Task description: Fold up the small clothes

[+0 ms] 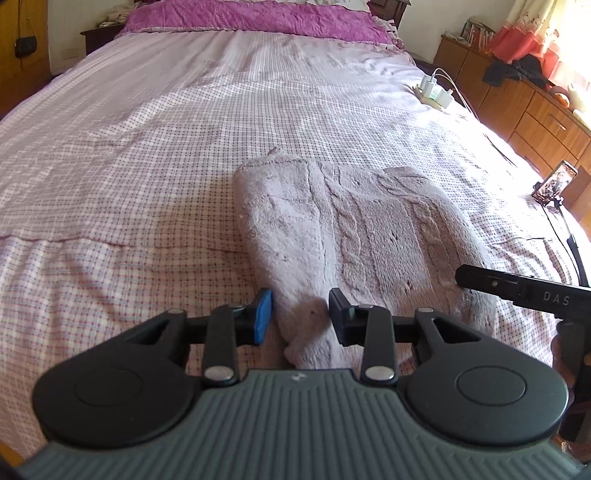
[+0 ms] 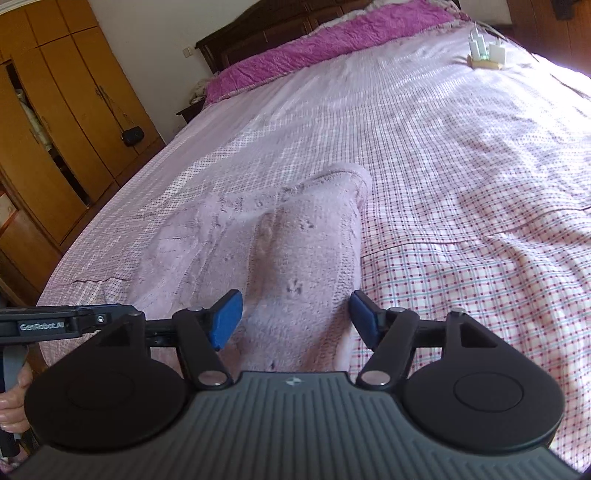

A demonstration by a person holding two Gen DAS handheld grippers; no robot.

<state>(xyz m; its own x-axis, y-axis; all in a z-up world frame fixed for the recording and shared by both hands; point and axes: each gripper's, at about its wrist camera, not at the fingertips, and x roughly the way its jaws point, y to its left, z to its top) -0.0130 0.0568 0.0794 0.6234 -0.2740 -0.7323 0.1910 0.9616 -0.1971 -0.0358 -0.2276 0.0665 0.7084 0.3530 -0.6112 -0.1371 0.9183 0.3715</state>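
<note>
A pale knitted sweater [image 1: 354,236] lies folded on the checked bed [image 1: 129,166], chargers [image 1: 436,90] well beyond, both grippers' fingers spread over its near edge, pinching nothing.

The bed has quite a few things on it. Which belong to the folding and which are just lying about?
Folding:
- pink knitted garment
- left gripper
- right gripper

Lying about:
- power strip with chargers
- phone on a stand
- purple quilt

Right tool [image 2: 293,319] open over seemingly folded pink sweater [image 2: 266,236]
</note>
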